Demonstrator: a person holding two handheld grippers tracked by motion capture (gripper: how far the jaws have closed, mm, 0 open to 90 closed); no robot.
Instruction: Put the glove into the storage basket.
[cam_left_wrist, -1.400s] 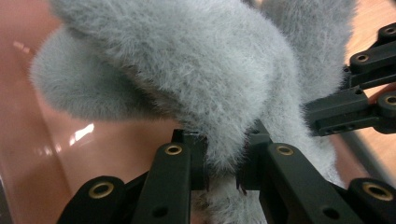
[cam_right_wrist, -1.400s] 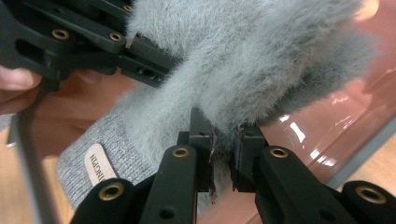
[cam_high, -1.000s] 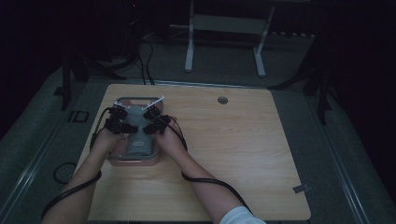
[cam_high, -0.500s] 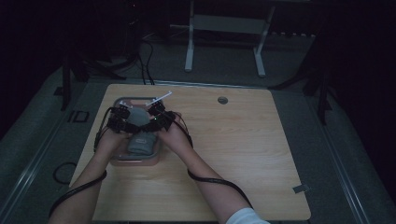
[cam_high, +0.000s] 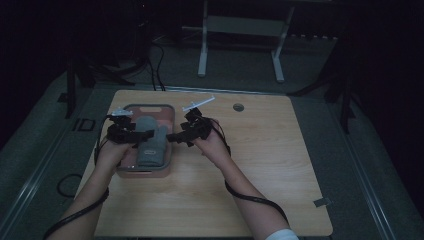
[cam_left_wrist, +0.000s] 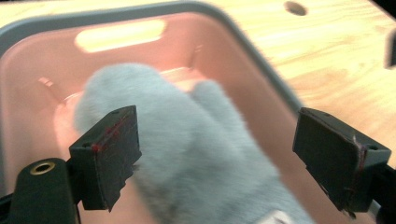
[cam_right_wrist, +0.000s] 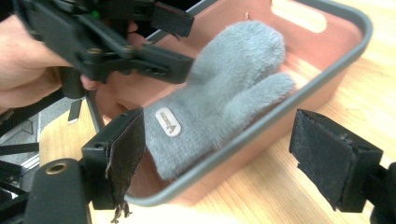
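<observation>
A fluffy grey mitten (cam_high: 151, 141) with a small label lies in a pink tray with a grey rim (cam_high: 146, 108) on the left half of the wooden table. My left gripper (cam_high: 145, 134) hovers over the tray's left side, open, and its jaws straddle the mitten (cam_left_wrist: 196, 149) without touching it. Just off the tray's right edge my right gripper (cam_high: 174, 137) is open as well. In the right gripper view the mitten (cam_right_wrist: 224, 98) rests inside the tray (cam_right_wrist: 327, 51), and the left gripper (cam_right_wrist: 116, 51) hangs above it in a hand.
The table has a round cable hole (cam_high: 238, 107) toward its far edge. A bare stretch of wood (cam_high: 270, 165) spreads right of the tray. A metal stand (cam_high: 240, 45) and cables sit on the dark floor behind the table.
Both grippers have come back from the far end of the tray toward the person and spread apart. The mitten now lies free in the tray.
</observation>
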